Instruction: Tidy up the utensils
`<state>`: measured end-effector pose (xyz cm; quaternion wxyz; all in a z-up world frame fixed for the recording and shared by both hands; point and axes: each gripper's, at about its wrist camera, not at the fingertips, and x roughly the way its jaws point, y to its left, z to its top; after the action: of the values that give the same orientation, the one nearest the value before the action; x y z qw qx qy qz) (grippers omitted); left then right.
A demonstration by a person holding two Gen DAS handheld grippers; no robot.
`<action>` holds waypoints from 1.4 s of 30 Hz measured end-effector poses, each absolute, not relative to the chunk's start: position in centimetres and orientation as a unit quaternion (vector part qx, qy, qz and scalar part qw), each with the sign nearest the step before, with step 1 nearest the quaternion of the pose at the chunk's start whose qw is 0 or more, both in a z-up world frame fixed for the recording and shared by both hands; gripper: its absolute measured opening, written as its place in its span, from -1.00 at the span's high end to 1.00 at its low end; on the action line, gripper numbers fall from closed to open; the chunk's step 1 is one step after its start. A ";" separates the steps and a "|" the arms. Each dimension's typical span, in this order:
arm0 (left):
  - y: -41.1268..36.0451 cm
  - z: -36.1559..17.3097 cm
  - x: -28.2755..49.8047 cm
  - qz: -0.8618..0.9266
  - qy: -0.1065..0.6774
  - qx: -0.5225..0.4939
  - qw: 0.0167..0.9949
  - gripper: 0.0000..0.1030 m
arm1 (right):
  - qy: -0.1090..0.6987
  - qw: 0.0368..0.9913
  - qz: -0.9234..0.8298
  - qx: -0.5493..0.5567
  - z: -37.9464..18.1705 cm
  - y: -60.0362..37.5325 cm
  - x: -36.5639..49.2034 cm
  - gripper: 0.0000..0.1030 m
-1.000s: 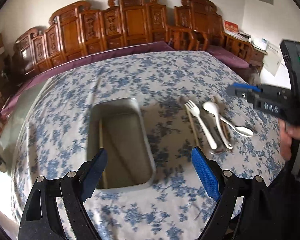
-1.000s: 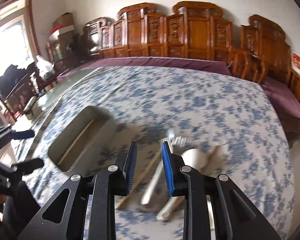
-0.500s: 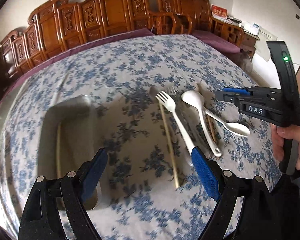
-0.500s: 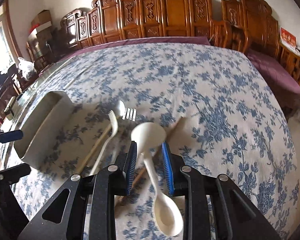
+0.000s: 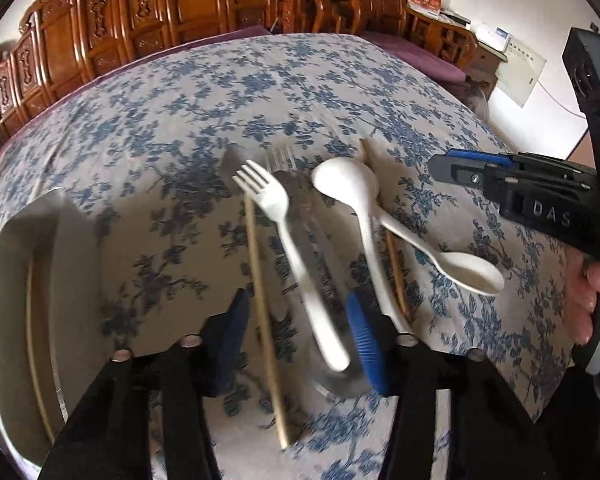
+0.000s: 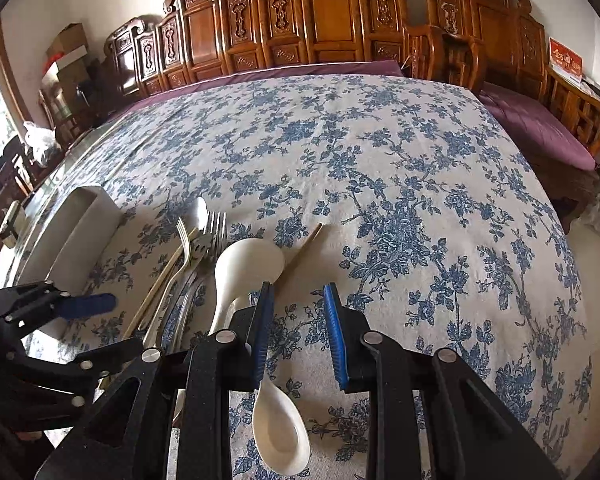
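The utensils lie in a loose pile on the flowered tablecloth: a white fork [image 5: 276,208], two crossed white spoons [image 5: 344,184] [image 5: 468,272], chopsticks [image 5: 260,300] and blurred metal cutlery [image 5: 284,160]. My left gripper [image 5: 296,332] hangs low over the pile with its jaws closing. One chopstick and the white fork's handle lie between the pads, which do not press on them. My right gripper [image 6: 298,320] stands narrowly open over bare cloth, beside a white spoon [image 6: 248,264] whose handle runs under its left finger. A hand holds it at the right [image 5: 448,166].
A metal tray [image 5: 20,280] with one chopstick [image 5: 32,340] in it sits left of the pile. Carved wooden chairs [image 6: 332,20] line the far side of the table. The cloth beyond and to the right of the utensils is bare.
My left gripper has swung from above the tray to the right, sunk over the utensils, and its jaws have narrowed. My right gripper dropped lower; the spoon handle is no longer between its fingers.
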<state>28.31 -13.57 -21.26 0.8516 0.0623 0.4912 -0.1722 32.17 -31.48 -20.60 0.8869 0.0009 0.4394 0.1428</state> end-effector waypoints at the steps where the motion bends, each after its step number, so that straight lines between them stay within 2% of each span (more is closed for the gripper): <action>1: -13.8 -21.5 28.6 -0.172 0.493 0.062 0.850 0.25 | 0.440 0.886 0.144 -0.001 -20.6 -31.3 32.2 0.46; 3: -14.1 -21.8 29.0 -0.170 0.495 0.061 0.850 0.29 | 0.440 0.886 0.149 -0.004 -20.7 -31.0 32.2 0.46; 5: -14.2 -22.1 29.3 -0.168 0.498 0.061 0.849 0.56 | 0.440 0.885 0.152 -0.007 -20.7 -30.6 32.2 0.46; 12: -13.8 -22.3 29.8 -0.165 0.499 0.055 0.849 0.63 | 0.441 0.884 0.156 -0.007 -20.8 -30.1 32.3 0.46; 14: -13.8 -22.3 29.6 -0.165 0.498 0.058 0.849 0.80 | 0.442 0.884 0.155 -0.007 -20.8 -30.1 32.3 0.46; 22: -13.1 -22.4 29.5 -0.158 0.499 0.049 0.851 0.83 | 0.443 0.883 0.157 -0.009 -21.0 -29.8 32.3 0.46; 26: -12.7 -22.3 29.7 -0.155 0.498 0.048 0.852 0.95 | 0.447 0.880 0.161 -0.008 -21.3 -29.4 32.4 0.46; 42: -11.3 -18.6 27.3 -0.186 0.449 0.050 0.872 0.95 | 0.453 0.872 0.187 0.009 -22.2 -27.7 32.9 0.46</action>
<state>27.29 -11.34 -18.62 0.8724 0.0504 0.4493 -0.1857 32.95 -27.68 -22.18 0.8717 0.0085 0.4528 0.1871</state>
